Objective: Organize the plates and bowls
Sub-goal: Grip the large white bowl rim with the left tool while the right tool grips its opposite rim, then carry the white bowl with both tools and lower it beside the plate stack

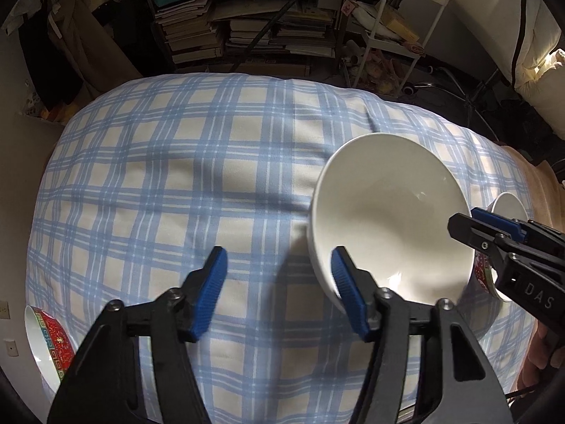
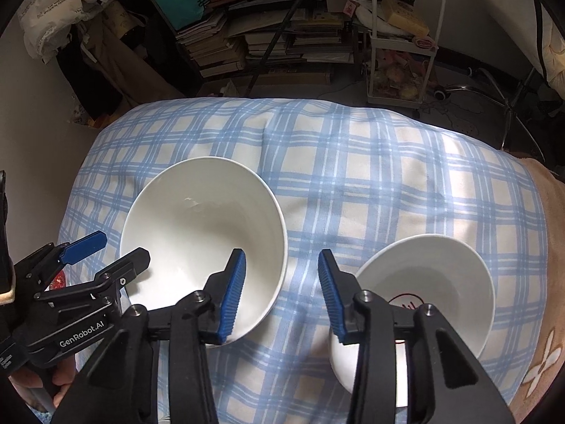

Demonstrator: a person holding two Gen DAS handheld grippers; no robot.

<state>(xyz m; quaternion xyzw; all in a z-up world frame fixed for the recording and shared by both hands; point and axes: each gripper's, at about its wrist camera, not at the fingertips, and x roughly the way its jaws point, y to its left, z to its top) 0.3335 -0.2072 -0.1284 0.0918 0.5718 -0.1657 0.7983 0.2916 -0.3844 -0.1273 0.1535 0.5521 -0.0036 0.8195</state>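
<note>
Bowl, large and plain white (image 2: 201,219), stood upright on the table's blue checked cloth (image 2: 370,176), about midway between the left and right edges and toward the near edge. It was empty.

Left gripper (image 1: 280,293) pointed steeply down over the bowl's left side. Its jaws stood partly open. The bowl's left wall lay between the blue pads (image 1: 215,282), close against the right-hand pad and well clear of the other. No squeeze from both sides was observed.

Right gripper (image 2: 282,296) pointed steeply down over the bowl's right side, jaws likewise partly open. One pad sat inside the bowl near its right wall; the other was outside, in front of the neighbouring bowl, with bare cloth showing in the gap. Whether the inner pad touched the wall could not be determined. Neither tool had hold of anything.

Smaller white bowl (image 2: 430,282), with a red mark on its inner floor, stood just right of the large one, near the right edge. A bowl with a red patterned outside (image 1: 49,335) stood at the near left corner. A peach blanket (image 2: 543,300) lay along the right edge. Stacked books on shelves (image 2: 268,42) stood beyond the far edge.
</note>
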